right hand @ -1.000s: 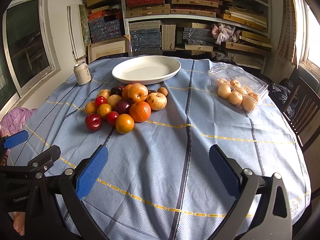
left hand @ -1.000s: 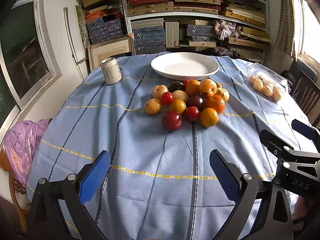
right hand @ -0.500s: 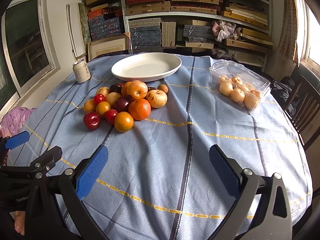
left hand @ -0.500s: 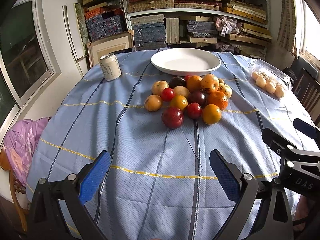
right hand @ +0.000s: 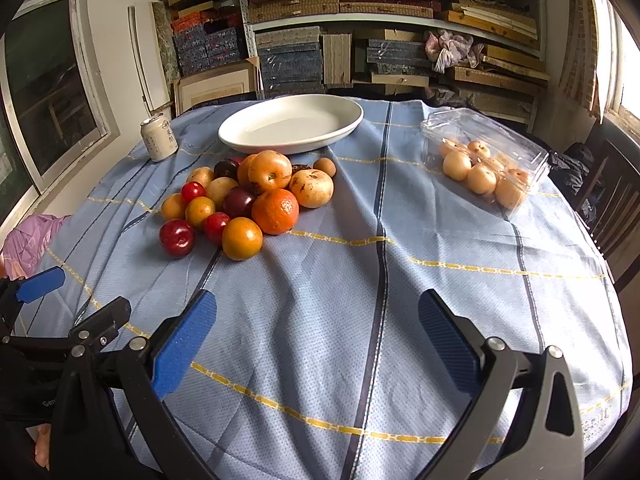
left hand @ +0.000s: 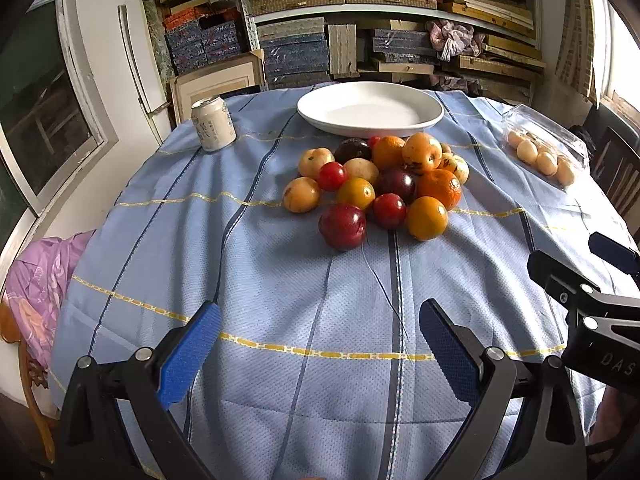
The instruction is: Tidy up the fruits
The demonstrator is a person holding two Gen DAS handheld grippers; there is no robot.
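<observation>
A pile of fruit (left hand: 376, 188) (right hand: 244, 200) lies mid-table: oranges, red plums, yellow and dark ones. Behind it stands an empty white plate (left hand: 370, 109) (right hand: 291, 123). The nearest fruits are a red plum (left hand: 342, 227) (right hand: 177, 238) and an orange (left hand: 426, 218) (right hand: 242, 238). My left gripper (left hand: 316, 340) is open above the cloth, well short of the pile, nothing between its blue pads. My right gripper (right hand: 316, 336) is open too, right of the pile and holding nothing. Each gripper shows at the edge of the other's view.
A drink can (left hand: 213, 123) (right hand: 159, 138) stands at the far left. A clear plastic box of pale fruit (left hand: 544, 152) (right hand: 486, 164) sits far right. The round table has a blue cloth (left hand: 280, 272). Shelves of boxes behind, a chair (right hand: 612, 200) at right.
Both grippers have tilted or pulled back slightly, so the fruit pile and plate sit lower in both views. Nothing on the table moved and both stayed open.
</observation>
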